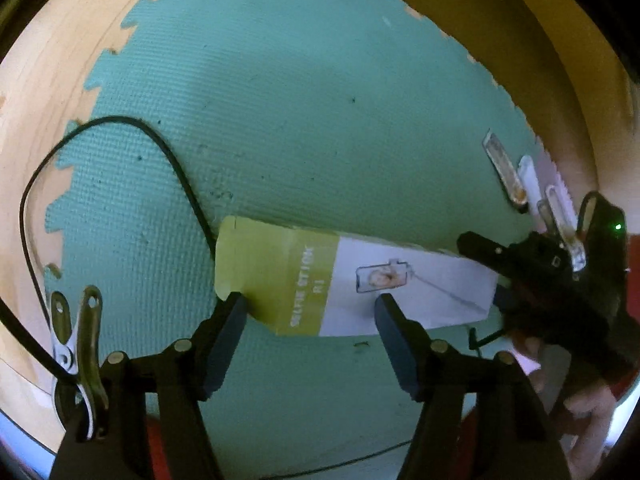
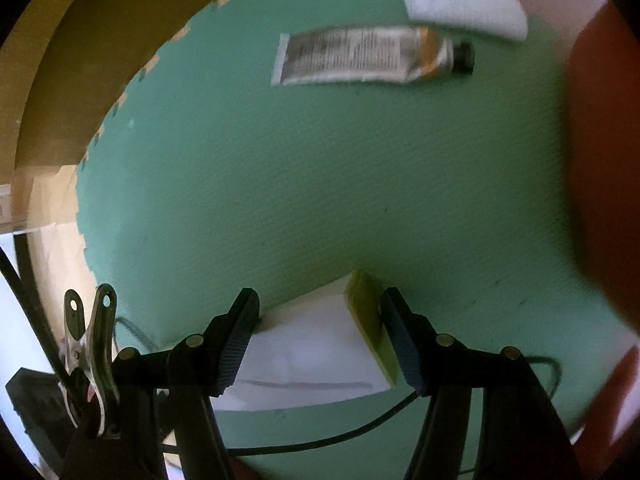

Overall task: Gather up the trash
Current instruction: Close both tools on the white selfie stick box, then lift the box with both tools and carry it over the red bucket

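A long green-and-white selfie stick box (image 1: 352,284) lies on the green foam mat (image 1: 304,112). My left gripper (image 1: 310,308) is open, its fingers just short of the box's near side. My right gripper (image 2: 318,332) has the box's white end (image 2: 316,344) between its jaws; in the left wrist view it (image 1: 520,276) is at the box's right end. A grey squeeze tube (image 2: 372,56) with a black cap and a white packet (image 2: 464,4) lie farther out on the mat.
A black cable (image 1: 172,160) curves across the mat's left side to the box. The tube (image 1: 504,168) and white pieces (image 1: 532,180) sit at the mat's right edge. Wooden floor (image 1: 60,60) surrounds the mat. A red object (image 2: 604,160) stands at the right.
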`<state>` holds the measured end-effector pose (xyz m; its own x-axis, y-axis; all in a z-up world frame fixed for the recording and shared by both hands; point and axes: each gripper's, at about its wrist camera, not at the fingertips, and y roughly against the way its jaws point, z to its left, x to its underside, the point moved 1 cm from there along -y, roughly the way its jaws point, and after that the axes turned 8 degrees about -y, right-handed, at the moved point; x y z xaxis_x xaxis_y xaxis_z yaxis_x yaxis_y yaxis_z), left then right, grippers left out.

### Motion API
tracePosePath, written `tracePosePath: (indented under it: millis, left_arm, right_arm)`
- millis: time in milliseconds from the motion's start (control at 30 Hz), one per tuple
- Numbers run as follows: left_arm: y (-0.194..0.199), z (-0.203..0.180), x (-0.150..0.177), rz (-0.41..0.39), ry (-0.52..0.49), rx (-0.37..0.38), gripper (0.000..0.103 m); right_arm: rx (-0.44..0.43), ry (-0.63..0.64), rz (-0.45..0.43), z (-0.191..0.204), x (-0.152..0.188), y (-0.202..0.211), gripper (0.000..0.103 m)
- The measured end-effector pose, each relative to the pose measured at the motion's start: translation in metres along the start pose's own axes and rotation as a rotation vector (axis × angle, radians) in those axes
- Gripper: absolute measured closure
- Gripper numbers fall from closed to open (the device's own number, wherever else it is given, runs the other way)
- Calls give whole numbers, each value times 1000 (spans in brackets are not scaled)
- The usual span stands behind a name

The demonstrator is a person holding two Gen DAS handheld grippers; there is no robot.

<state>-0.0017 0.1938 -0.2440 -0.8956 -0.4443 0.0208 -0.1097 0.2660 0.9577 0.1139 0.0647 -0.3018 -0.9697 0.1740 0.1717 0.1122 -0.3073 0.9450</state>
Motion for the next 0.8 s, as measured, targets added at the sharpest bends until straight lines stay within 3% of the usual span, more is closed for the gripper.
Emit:
tracePosePath:
  millis: [400, 567, 800]
  left_arm:
    - [22, -8, 1, -31, -10, 69, 45]
    - [48, -15, 5, -60, -38, 61, 45]
    - [114, -21, 11, -151, -88, 15, 45]
  right_arm:
    - [-69, -62, -19, -26, 8, 37, 42]
    - [-88, -52, -30, -17, 18, 64, 42]
    - [-174, -44, -48, 8, 38, 103, 41]
